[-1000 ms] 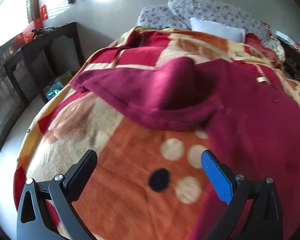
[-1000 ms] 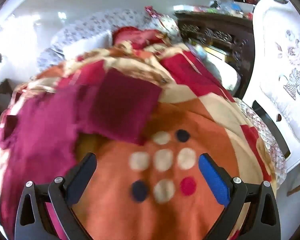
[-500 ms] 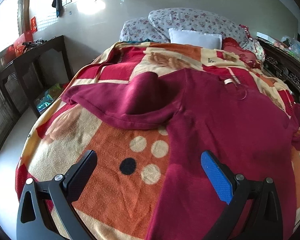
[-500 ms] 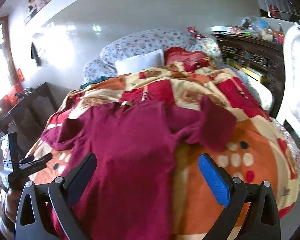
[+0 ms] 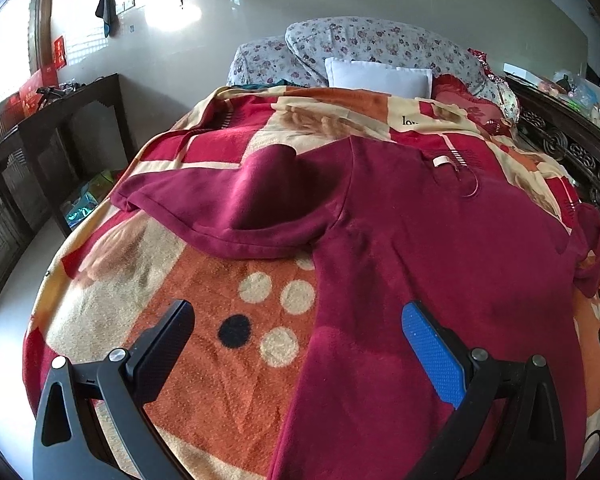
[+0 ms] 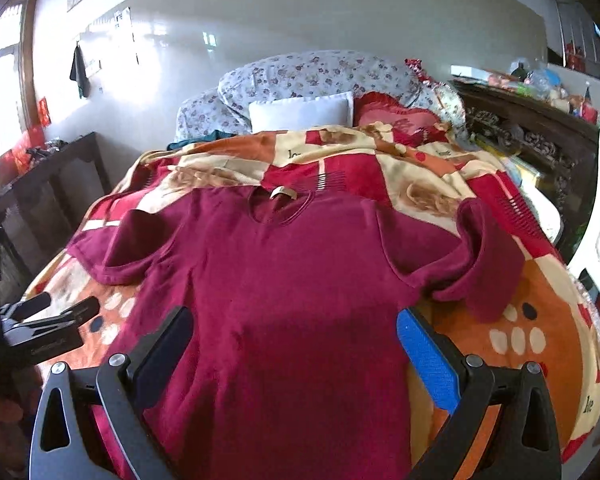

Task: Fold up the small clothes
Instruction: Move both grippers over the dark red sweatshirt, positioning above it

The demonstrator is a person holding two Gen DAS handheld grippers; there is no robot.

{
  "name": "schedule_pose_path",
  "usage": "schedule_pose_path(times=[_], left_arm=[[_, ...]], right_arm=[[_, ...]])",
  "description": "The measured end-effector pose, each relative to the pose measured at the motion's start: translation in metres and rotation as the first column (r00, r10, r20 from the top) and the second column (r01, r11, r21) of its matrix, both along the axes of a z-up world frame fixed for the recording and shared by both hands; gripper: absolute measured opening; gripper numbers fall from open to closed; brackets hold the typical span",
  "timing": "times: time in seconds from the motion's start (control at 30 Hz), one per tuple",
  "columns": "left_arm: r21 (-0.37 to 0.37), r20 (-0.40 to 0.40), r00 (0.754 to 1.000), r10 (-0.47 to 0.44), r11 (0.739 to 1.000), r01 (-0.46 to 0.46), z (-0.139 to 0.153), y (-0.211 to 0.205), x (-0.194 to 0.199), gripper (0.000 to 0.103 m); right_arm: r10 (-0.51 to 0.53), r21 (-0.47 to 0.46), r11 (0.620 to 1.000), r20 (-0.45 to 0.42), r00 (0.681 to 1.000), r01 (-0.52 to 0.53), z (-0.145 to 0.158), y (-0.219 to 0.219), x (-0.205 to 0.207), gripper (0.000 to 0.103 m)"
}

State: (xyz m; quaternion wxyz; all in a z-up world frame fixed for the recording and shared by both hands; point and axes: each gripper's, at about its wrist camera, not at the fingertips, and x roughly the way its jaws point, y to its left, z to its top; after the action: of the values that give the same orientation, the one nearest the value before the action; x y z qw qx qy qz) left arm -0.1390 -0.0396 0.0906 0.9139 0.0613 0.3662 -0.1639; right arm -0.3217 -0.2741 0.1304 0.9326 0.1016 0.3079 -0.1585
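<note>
A dark red short-sleeved shirt (image 6: 292, 280) lies spread flat on the bed, collar toward the pillows, both sleeves out to the sides. It also shows in the left wrist view (image 5: 432, 248), with its left sleeve (image 5: 236, 208) bunched up. My left gripper (image 5: 296, 340) is open and empty, above the blanket at the shirt's left edge; it also shows in the right wrist view (image 6: 48, 316). My right gripper (image 6: 294, 344) is open and empty, above the shirt's lower body.
The shirt lies on an orange, red and cream patterned blanket (image 5: 204, 360). Floral pillows (image 6: 312, 76) and a white pillow (image 6: 300, 114) lie at the head. A dark wooden table (image 5: 64, 136) stands left of the bed, a carved dark cabinet (image 6: 540, 136) right.
Both grippers have pulled back and risen from the sleeves, so the whole shirt now shows. Both stay open and empty.
</note>
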Motion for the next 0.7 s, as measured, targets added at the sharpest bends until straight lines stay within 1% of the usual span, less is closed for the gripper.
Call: schedule_pose_path(times=[0.1, 0.33, 0.53, 0.7], left_arm=[[0.007, -0.008, 1.000, -0.003, 1.000, 0.003, -0.004, -0.004, 0.003, 0.103], [0.020, -0.030, 0.999, -0.015, 1.000, 0.015, -0.017, -0.013, 0.010, 0.103], [0.025, -0.047, 0.999, -0.017, 1.000, 0.019, -0.028, -0.020, 0.015, 0.103], [0.035, -0.051, 0.999, -0.018, 0.999, 0.020, -0.039, -0.027, 0.017, 0.103]], right_arm=[[-0.005, -0.044, 0.999, -0.008, 1.000, 0.005, -0.007, 0.008, 0.013, 0.103], [-0.004, -0.045, 0.999, -0.043, 0.999, 0.002, -0.024, 0.015, 0.033, 0.103], [-0.029, 0.025, 0.999, -0.028, 0.999, 0.030, -0.040, 0.008, 0.042, 0.103], [-0.074, 0.047, 0.996, -0.038, 0.997, 0.075, -0.052, 0.001, 0.049, 0.103]])
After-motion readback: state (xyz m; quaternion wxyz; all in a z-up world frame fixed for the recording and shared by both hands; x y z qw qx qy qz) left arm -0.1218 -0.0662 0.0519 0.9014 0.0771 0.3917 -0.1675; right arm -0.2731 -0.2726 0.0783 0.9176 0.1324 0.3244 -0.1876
